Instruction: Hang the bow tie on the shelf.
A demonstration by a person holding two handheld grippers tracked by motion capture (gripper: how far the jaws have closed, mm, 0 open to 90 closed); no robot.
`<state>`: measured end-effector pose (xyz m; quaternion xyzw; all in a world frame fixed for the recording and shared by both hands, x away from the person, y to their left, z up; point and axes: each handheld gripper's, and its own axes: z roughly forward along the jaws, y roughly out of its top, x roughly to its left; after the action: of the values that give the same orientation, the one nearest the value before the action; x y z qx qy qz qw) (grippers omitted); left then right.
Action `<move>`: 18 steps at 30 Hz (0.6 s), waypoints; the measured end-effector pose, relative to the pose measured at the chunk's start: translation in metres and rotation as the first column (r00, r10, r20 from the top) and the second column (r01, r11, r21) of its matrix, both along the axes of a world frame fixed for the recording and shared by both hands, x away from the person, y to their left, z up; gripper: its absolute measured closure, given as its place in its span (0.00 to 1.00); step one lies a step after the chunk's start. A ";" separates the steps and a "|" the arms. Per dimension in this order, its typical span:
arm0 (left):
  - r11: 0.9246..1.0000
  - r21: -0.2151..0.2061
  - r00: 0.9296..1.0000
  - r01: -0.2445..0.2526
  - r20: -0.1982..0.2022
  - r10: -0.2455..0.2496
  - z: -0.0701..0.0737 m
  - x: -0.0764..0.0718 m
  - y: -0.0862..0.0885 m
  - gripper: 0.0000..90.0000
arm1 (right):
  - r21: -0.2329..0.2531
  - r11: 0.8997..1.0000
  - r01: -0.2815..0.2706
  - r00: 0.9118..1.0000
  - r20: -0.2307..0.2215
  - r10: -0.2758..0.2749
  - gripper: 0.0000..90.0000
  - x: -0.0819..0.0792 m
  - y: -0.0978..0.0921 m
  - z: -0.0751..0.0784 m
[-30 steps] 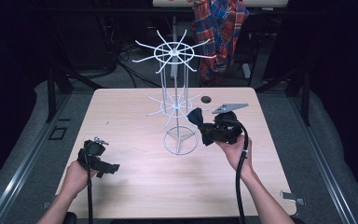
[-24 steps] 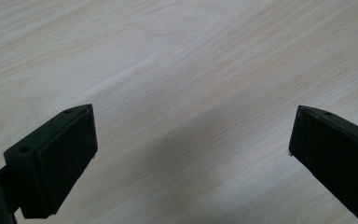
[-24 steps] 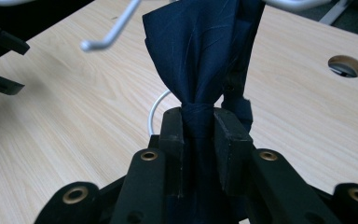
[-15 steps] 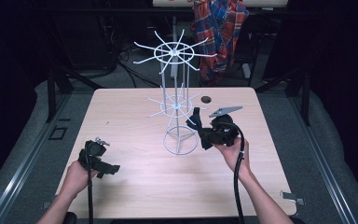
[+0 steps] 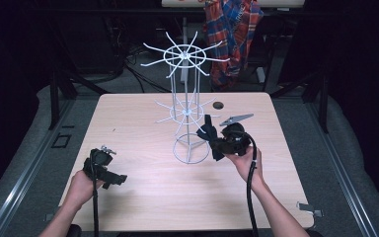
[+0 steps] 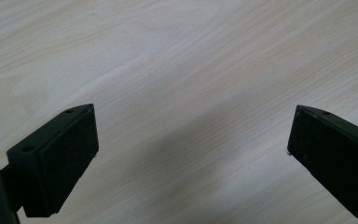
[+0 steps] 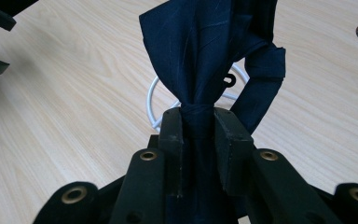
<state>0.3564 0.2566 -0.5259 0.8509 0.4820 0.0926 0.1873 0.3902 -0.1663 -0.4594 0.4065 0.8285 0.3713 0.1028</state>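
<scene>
On the left, I'm keeping my left gripper (image 5: pixel 109 175) low over the near left part of the table (image 5: pixel 138 123), and it is sitting where it sat a second ago. In the left gripper view its fingers (image 6: pixel 58 161) are standing wide apart with nothing but bare wood grain between them and ahead of them.

Moving to the middle, the white wire rack (image 5: pixel 186 111) is standing upright on its ring base, with one wheel of spokes at the top and a smaller one halfway down. The ring base is lying just off the tips of my right fingers, on their left side in the high view.

Now the right gripper (image 5: pixel 212 140): I'm holding it clamped on the dark blue cloth (image 7: pixel 209 56). In the right gripper view the two fingers (image 7: pixel 172 140) are pressing the cloth's narrow waist from both sides, the cloth is fanning out above the fingertips, and one folded tail is hanging down the right side of them. The white ring is showing just behind the cloth, beyond the fingertips. Compared with a second ago, this gripper is coming down and toward me, so the cloth is now sitting lower beside the rack's base rather than up near the lower spokes.

Beyond the right fingers, a small dark round hole (image 5: pixel 218 105) is showing in the tabletop.
</scene>
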 end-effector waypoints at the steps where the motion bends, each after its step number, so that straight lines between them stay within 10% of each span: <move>1: 1.000 0.000 1.000 0.000 0.000 0.000 0.000 0.000 0.000 0.02 | 0.003 1.000 0.003 1.000 0.001 -0.003 0.82 0.000 0.000 -0.001; 18: 1.000 0.006 1.000 0.005 0.001 -0.005 -0.001 0.000 -0.002 0.02 | -0.018 1.000 -0.025 0.999 0.039 0.026 0.82 0.007 0.003 -0.006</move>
<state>0.3563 0.2546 -0.5266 0.8527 0.4795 0.0939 0.1850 0.3967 -0.1635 -0.4651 0.3874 0.8346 0.3734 0.1179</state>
